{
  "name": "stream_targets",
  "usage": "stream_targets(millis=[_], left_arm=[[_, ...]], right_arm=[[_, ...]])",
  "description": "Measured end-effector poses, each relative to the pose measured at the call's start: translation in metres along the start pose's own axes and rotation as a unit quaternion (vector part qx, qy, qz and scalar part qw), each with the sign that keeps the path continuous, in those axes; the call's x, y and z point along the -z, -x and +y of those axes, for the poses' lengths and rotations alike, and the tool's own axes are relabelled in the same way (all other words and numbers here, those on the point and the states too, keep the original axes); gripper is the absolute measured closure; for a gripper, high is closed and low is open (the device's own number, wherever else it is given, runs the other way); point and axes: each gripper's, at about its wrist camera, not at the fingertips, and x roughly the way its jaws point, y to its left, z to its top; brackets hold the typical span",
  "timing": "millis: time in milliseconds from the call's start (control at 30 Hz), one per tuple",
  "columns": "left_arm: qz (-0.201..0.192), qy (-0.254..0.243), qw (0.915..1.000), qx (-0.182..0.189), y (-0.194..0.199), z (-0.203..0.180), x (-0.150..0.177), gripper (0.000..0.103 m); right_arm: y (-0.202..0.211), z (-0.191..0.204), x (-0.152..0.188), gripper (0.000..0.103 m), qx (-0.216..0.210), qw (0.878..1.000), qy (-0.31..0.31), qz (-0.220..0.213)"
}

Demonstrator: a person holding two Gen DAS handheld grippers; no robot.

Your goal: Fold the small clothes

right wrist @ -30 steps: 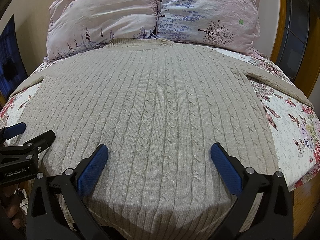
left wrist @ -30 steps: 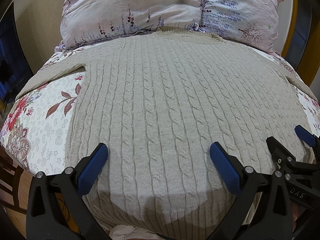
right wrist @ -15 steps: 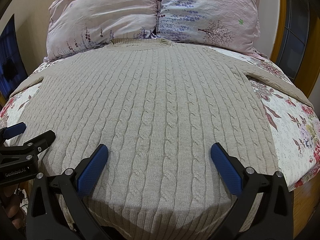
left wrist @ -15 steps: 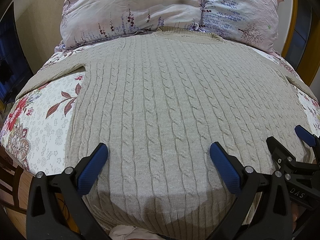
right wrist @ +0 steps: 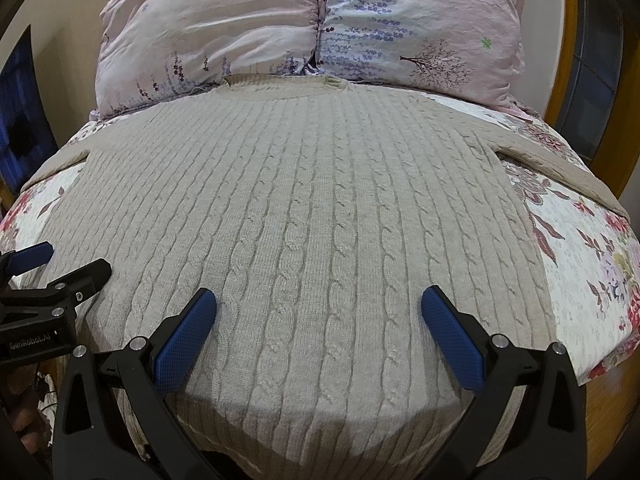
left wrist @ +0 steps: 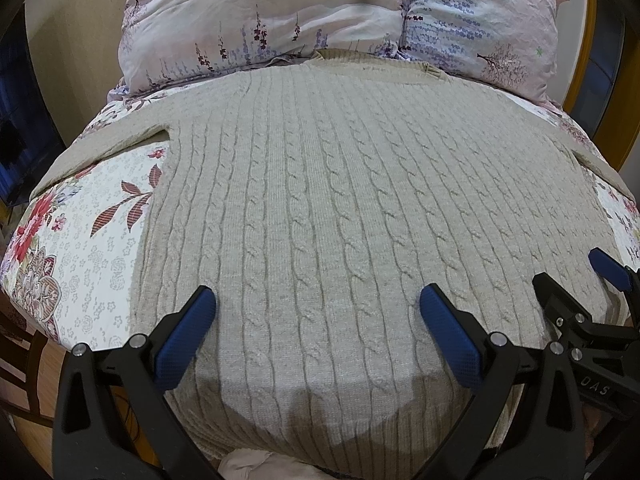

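Observation:
A beige cable-knit sweater (left wrist: 320, 200) lies flat and spread out on the bed, collar toward the pillows, sleeves out to both sides; it also fills the right wrist view (right wrist: 312, 208). My left gripper (left wrist: 316, 320) is open and empty, hovering over the sweater's lower left part near the hem. My right gripper (right wrist: 318, 320) is open and empty over the lower right part. Each gripper shows in the other's view: the right one (left wrist: 576, 280) at the far right edge, the left one (right wrist: 60, 264) at the far left edge.
The bed has a floral sheet (left wrist: 80, 240) showing on both sides of the sweater (right wrist: 580, 248). Two pink floral pillows (right wrist: 312, 28) stand at the head. A wooden frame (right wrist: 568, 40) is at the right. The bed's near edge lies just under the grippers.

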Motion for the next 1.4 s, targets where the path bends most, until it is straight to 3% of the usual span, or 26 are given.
stream_targets(millis=[533, 633, 700, 767, 900, 967, 1067, 1167, 1233, 1400], left_arm=[[0.014, -0.025, 0.9996, 0.005, -0.005, -0.002, -0.007, 0.002], [0.000, -0.049, 0.9988, -0.009, -0.005, -0.006, -0.015, 0.002], [-0.011, -0.059, 0.9981, -0.016, -0.004, -0.006, -0.023, 0.002], [-0.022, -0.064, 0.9976, -0.013, -0.004, -0.003, -0.034, 0.002], [-0.042, -0.063, 0.9972, 0.003, -0.007, 0.004, -0.062, 0.002], [-0.045, -0.058, 0.9972, 0.015, -0.010, 0.009, -0.077, 0.002], [-0.040, -0.050, 0.9975, 0.029, -0.020, 0.014, -0.095, 0.002], [-0.038, -0.040, 0.9976, 0.041, -0.028, 0.019, -0.110, 0.002], [-0.037, -0.036, 0.9973, 0.052, -0.033, 0.020, -0.117, 0.002], [-0.023, -0.017, 0.9971, 0.070, -0.051, 0.028, -0.132, 0.002]], right_arm=[[-0.008, -0.017, -0.012, 0.001, -0.061, 0.997, 0.052, 0.011], [-0.009, -0.045, -0.028, 0.001, -0.082, 0.997, -0.006, 0.005], [-0.009, -0.083, -0.045, 0.007, -0.092, 0.993, -0.079, -0.003], [-0.011, -0.122, -0.056, 0.014, -0.095, 0.984, -0.151, -0.005], [-0.021, -0.216, -0.072, 0.036, -0.072, 0.951, -0.301, -0.008], [-0.025, -0.252, -0.073, 0.041, -0.044, 0.934, -0.355, -0.010], [-0.036, -0.307, -0.068, 0.045, -0.022, 0.895, -0.445, -0.006], [-0.048, -0.334, -0.060, 0.049, -0.008, 0.871, -0.491, 0.002], [-0.054, -0.343, -0.055, 0.052, -0.004, 0.861, -0.508, 0.004], [-0.061, -0.361, -0.050, 0.066, 0.010, 0.851, -0.524, -0.006]])
